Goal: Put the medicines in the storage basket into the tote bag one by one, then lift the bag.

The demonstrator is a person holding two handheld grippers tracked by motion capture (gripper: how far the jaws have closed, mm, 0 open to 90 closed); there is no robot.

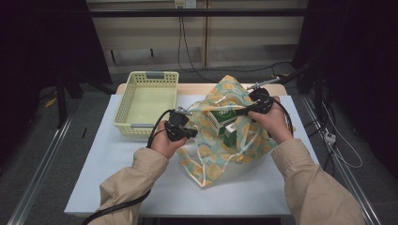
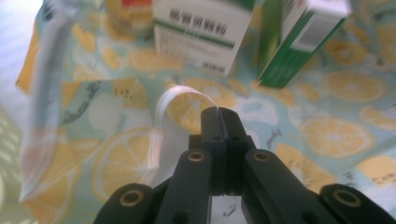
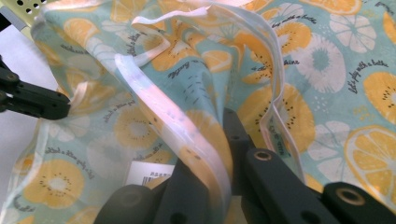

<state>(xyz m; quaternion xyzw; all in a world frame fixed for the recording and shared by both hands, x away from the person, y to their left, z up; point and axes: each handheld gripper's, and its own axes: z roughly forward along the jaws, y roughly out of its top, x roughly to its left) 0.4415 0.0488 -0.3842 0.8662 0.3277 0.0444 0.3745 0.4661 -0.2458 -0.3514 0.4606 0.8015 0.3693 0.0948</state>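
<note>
Both grippers, left (image 2: 219, 122) and right (image 3: 219, 154), have jaws clamped on the bag (image 1: 225, 140) rim. Boxes (image 2: 205, 32) sit just ahead of the left jaws. If the thin rim slips out, they'd probably spill.

A pale yellow perforated basket (image 1: 146, 102) sits on the far left part of the white tabletop (image 1: 244, 187), its long side running away from the near edge — a grey label strip shows on its far rim and another on its near rim. Beyond the table stands a light wooden wall panel (image 1: 225, 35), with black cables (image 1: 185, 51) hanging down it to the floor. A metal rail (image 1: 40, 166) runs along the floor at left.
</note>
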